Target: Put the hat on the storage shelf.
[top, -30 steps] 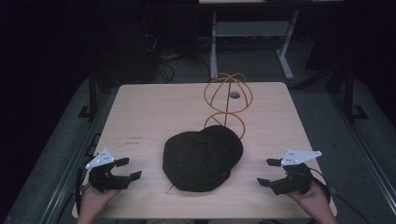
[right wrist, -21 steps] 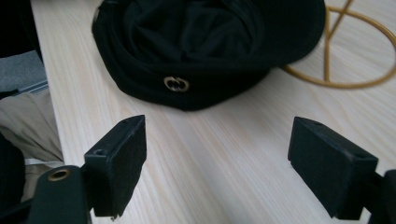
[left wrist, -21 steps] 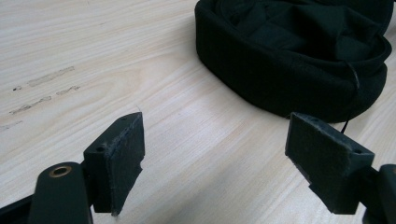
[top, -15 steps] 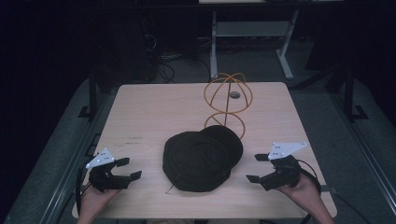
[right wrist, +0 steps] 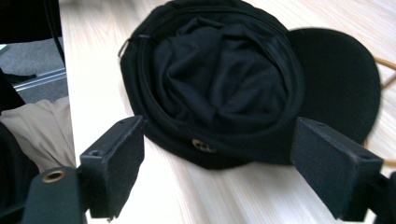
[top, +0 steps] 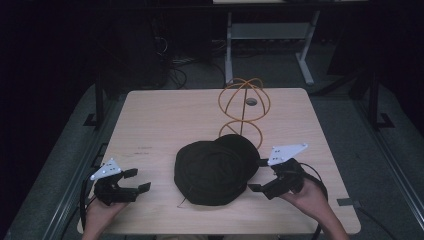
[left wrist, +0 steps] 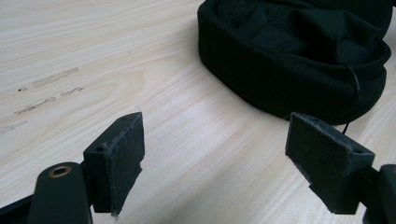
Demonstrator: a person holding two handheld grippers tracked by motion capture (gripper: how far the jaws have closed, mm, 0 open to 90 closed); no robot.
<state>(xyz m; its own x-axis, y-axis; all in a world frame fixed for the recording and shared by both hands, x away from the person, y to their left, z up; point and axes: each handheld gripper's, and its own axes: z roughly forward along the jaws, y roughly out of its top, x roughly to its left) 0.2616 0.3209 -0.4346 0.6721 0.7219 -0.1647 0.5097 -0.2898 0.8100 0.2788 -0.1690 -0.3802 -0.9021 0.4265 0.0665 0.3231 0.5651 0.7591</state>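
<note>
right tongs (top: 258,176) moved toward cap (top: 210,172), brim (top: 240,145) pointing far-right.

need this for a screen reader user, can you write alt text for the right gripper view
A black cap lies upside down on a light wooden table, its crumpled lining facing up and its brim pointing away to the right. The open jaws of the right hand-held gripper rise in the foreground on either side of the cap's near edge, not touching it.
</note>
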